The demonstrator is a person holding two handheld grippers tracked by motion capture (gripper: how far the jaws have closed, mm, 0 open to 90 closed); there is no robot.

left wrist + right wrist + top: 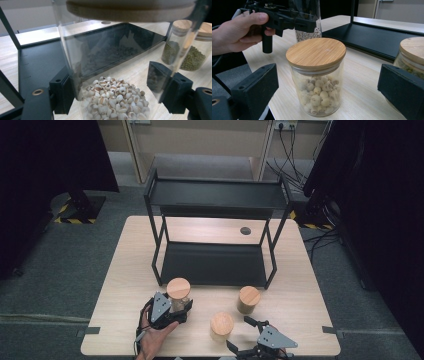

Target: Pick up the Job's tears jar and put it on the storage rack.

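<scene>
High view first: my left gripper [176, 309] is clamped on the tall glass jar [178, 295] with the round wooden lid, near the front-left part of the pale wooden surface [300, 320], just in front of the black two-tier rack [215, 200]. My left hand [155, 335] wraps the handle from below. My right gripper [240, 335] sits at the front edge with its jaws spread wide, gripping nothing, pointing toward the short jar [221, 326] at the middle of the front.

Left gripper view — the jaws press on both sides of the glass wall of the tall jar [112, 62], which holds pale, rounded grains [112, 102] heaped in its lower part; its wooden lid [130, 10] crosses the top of the frame. Off to the right stands another jar with green beans [192, 58] inside, near the rack's lower shelf [45, 62].

Right gripper view — the short jar [317, 82] stands upright between my open jaws without touching either, filled partway with larger cream-coloured seeds under a plain bamboo lid [315, 52]. Behind it my left hand [234, 32] holds the left gripper [307, 23] around the tall jar [305, 17].

No brand, label or writing is readable on any jar, lid, or the rack.
</scene>
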